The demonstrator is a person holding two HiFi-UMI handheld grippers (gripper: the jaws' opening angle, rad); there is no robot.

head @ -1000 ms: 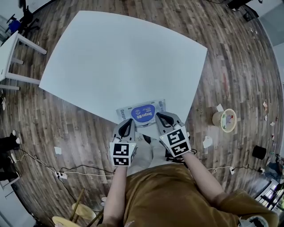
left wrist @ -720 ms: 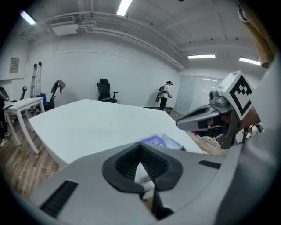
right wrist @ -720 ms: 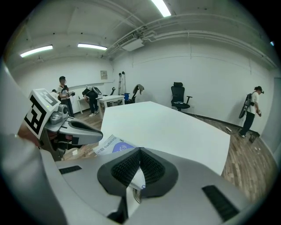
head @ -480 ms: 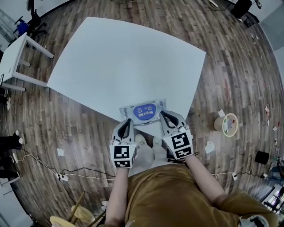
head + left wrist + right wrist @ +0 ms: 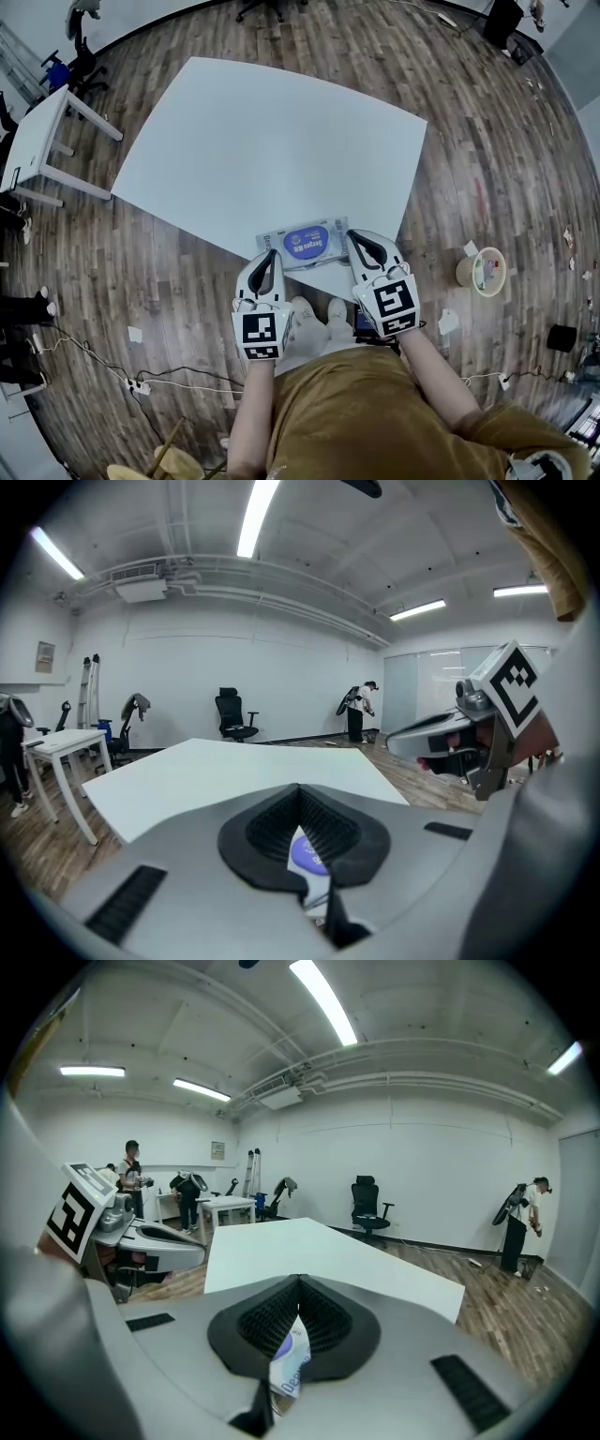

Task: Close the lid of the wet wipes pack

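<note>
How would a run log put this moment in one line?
wet wipes pack: table near corner | left tongs: shut, beside pack | right tongs: shut, beside pack
</note>
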